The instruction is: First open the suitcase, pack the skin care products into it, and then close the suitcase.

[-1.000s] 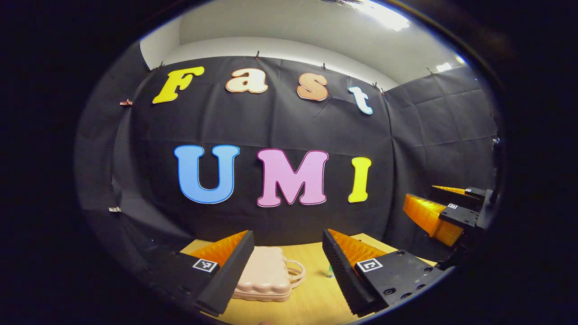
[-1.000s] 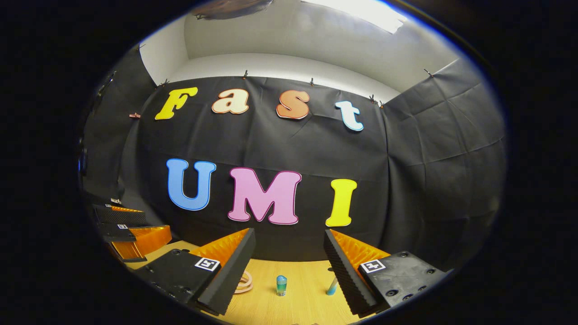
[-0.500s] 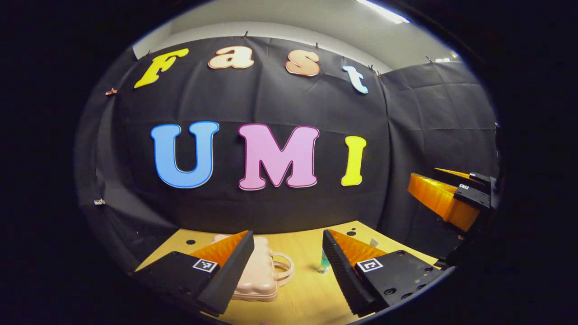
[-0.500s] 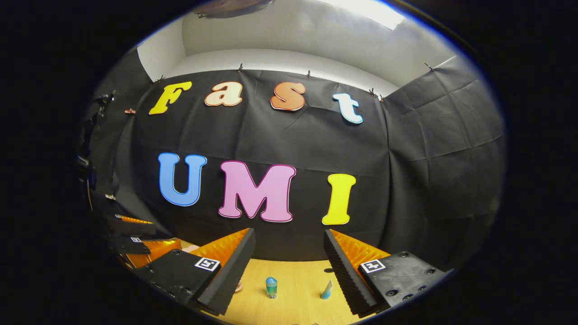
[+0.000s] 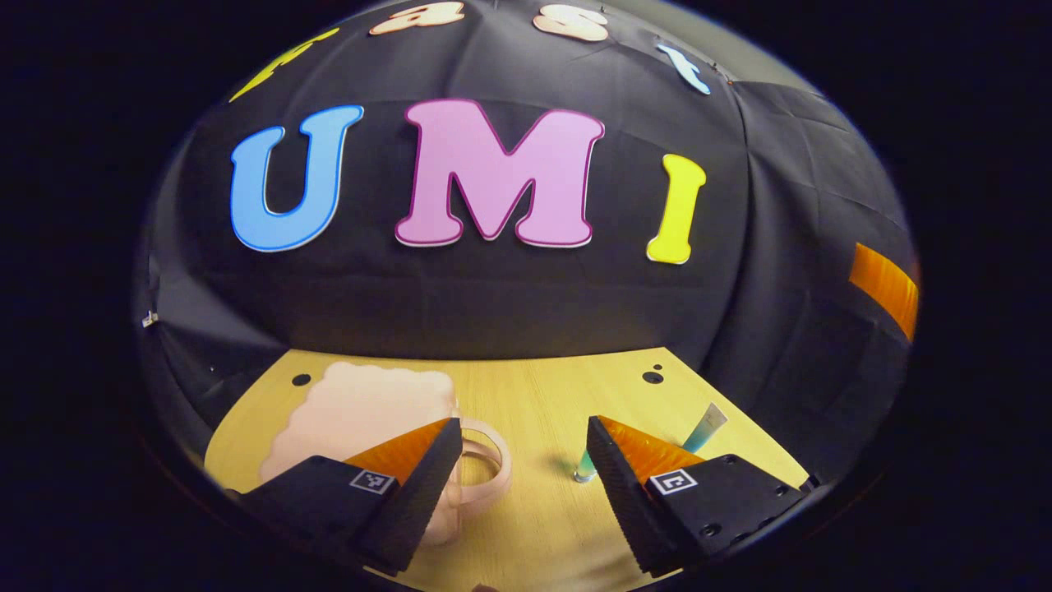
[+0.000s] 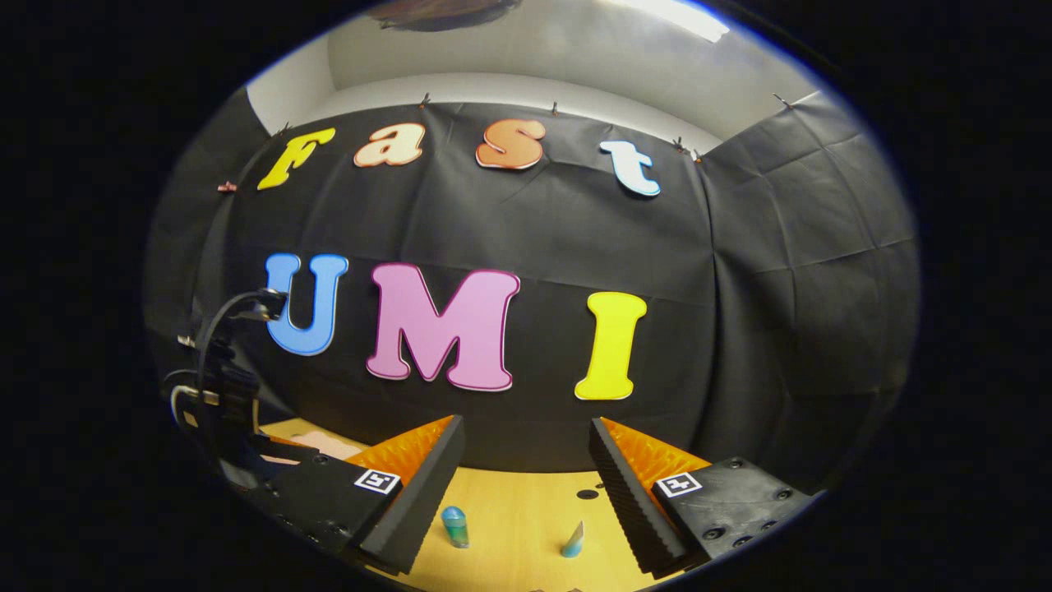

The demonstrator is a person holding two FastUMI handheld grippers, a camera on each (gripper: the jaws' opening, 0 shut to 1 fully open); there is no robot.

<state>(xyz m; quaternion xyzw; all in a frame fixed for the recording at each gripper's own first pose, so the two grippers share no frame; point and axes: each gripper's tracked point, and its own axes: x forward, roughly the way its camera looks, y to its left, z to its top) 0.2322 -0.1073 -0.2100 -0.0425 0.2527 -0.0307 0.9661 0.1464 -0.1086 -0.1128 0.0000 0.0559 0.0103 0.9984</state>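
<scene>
Left tongs (image 5: 519,448) spread over the shut suitcase (image 5: 362,411) (handle visible); right tongs (image 6: 526,448) spread above bottle (image 6: 454,526).

The suitcase (image 5: 362,411) is pale pink with a scalloped edge. The table (image 5: 534,403) is light yellow wood grain. The small bottle (image 6: 454,526) is blue and green; the tube (image 6: 573,540) is turquoise.
</scene>
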